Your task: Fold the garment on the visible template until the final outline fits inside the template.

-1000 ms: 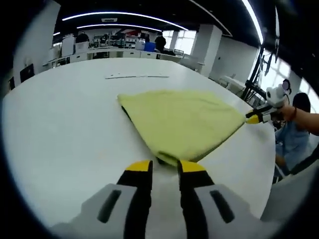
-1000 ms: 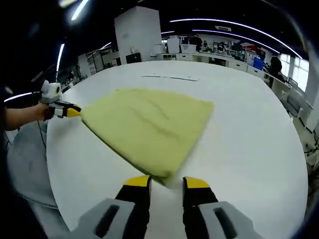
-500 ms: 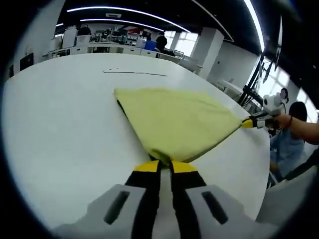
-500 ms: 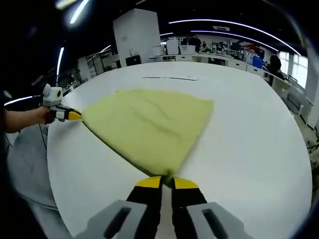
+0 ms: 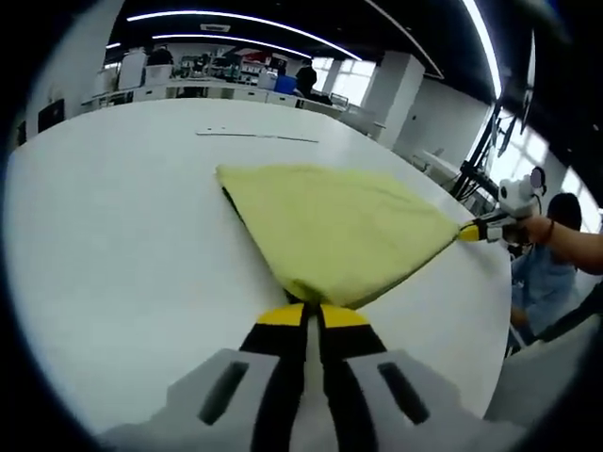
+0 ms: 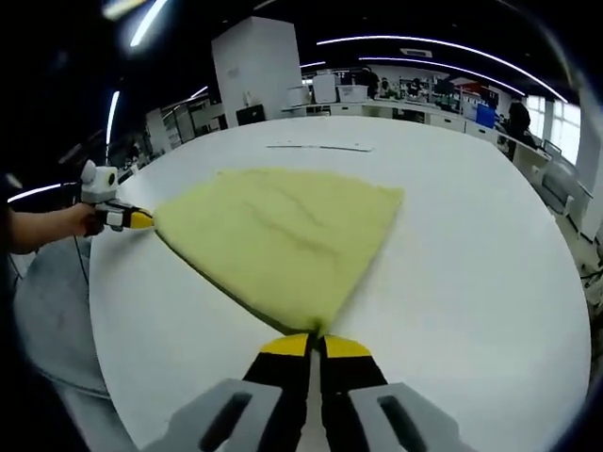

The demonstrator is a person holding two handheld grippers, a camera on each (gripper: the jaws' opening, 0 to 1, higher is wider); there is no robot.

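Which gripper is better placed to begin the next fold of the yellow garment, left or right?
Neither alone, I think. The left gripper and the right gripper are each shut on a near corner of the yellow garment, so both should lift together.

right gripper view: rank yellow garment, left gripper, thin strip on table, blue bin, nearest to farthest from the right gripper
1. Yellow garment, corner at the right gripper's tips.
2. Left gripper, garment's far corner, view's left.
3. Thin strip, beyond the garment.
4. Blue bin, background benches.
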